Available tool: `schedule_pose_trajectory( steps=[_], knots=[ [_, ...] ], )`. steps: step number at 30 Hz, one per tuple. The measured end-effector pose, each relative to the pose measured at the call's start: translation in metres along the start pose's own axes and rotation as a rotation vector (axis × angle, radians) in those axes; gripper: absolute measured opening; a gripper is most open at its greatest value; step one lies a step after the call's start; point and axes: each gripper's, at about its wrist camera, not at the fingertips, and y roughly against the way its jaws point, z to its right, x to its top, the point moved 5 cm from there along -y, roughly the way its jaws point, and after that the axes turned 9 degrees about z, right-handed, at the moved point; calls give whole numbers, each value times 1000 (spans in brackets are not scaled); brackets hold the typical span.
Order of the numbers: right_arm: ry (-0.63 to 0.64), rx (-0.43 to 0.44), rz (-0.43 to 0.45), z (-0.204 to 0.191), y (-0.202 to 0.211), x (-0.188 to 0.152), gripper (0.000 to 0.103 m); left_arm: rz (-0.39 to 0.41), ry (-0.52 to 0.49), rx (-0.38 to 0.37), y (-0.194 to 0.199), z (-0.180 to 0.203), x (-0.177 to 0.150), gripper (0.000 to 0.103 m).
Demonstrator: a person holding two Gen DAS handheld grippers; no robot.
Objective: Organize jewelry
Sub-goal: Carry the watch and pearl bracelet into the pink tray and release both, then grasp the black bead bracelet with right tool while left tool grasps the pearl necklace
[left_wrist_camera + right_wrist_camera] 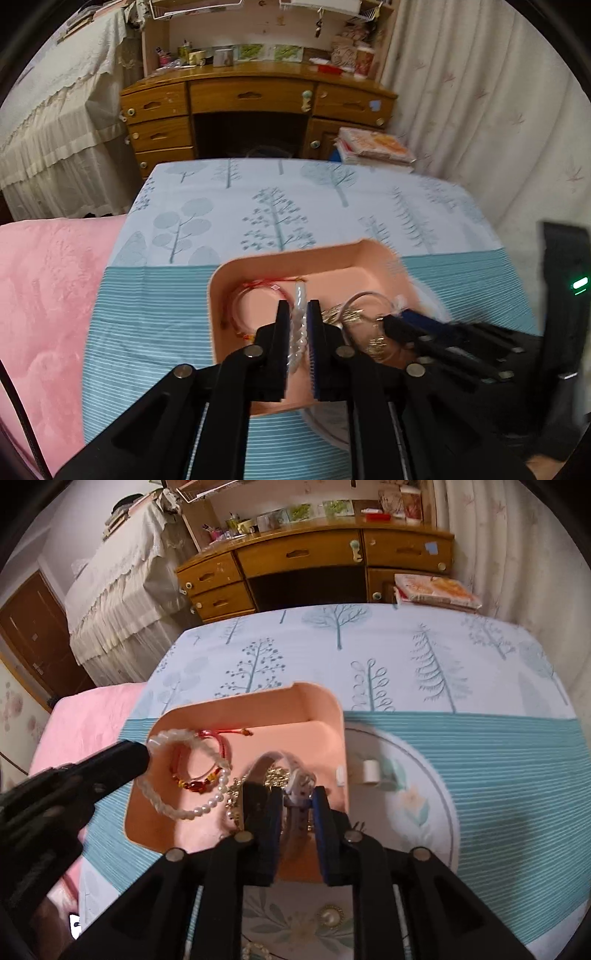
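A pink tray (258, 266) (325, 701) sits on the table. My left gripper (298, 314) is shut on a white bead bracelet (298, 332) (166, 738) and holds it over the tray's left part. My right gripper (297, 797) is shut on a pale watch strap (295, 805) over the tray's right part; it also shows in the left wrist view (397, 325). A red cord bracelet (255, 286) (207, 738), a pearl string (210, 801) and a gold chain (275, 775) (336, 314) lie in the tray.
A floral plate (424, 786) lies under the tray's right side, with a small white piece (370, 771) and a pearl brooch (331, 917) on it. A pink blanket (44, 295) is at the left. A wooden desk (258, 96) stands beyond the table.
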Motion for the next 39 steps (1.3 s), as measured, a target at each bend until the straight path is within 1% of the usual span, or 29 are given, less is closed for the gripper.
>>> schedule_pose_trajectory(
  steps=[1, 2, 3, 4, 6, 8, 11, 18, 19, 20, 21, 24, 27, 31, 32, 35, 39],
  knots=[
    [-4, 7, 5, 0, 2, 0, 17, -3, -7, 14, -1, -2, -3, 26],
    [-8, 18, 11, -1, 6, -1, 17, -6, -14, 33, -2, -5, -7, 33],
    [-9, 29, 20, -1, 12, -2, 17, -6, -16, 41, 0, -8, -9, 47],
    [-7, 33, 26, -2, 15, -2, 17, 1, -16, 52, 3, -11, -12, 54],
    [3, 40, 46, -4, 26, -3, 17, 16, -24, 71, 11, -15, -16, 56],
    [13, 50, 61, -6, 38, -6, 17, 21, -35, 98, 20, -18, -20, 63],
    [10, 76, 73, -7, 54, -11, 17, 29, -35, 110, 34, -22, -26, 65],
    [28, 78, 84, -7, 86, -28, 17, 59, -14, 79, 74, -20, -35, 66],
    [27, 81, 82, -7, 91, -31, 17, 65, -11, 75, 79, -18, -37, 68],
    [26, 85, 82, -6, 96, -34, 17, 73, -5, 63, 87, -16, -39, 72],
    [24, 86, 85, -6, 100, -37, 17, 78, -1, 55, 91, -14, -40, 74],
    [21, 76, 97, -2, 115, -46, 17, 105, -12, 30, 109, -3, -48, 74],
    [9, 87, 96, 2, 125, -55, 17, 124, -28, 28, 120, 7, -59, 75],
    [-3, 77, 91, 13, 136, -71, 17, 114, -28, 3, 124, 21, -77, 75],
    [-7, 72, 89, 16, 138, -76, 19, 107, -28, -5, 124, 25, -81, 75],
    [-34, 63, 81, 26, 142, -89, 32, 89, -44, -8, 123, 33, -94, 75],
    [-43, 48, 54, 35, 142, -107, 33, 46, -79, -9, 118, 43, -113, 75]
  ],
)
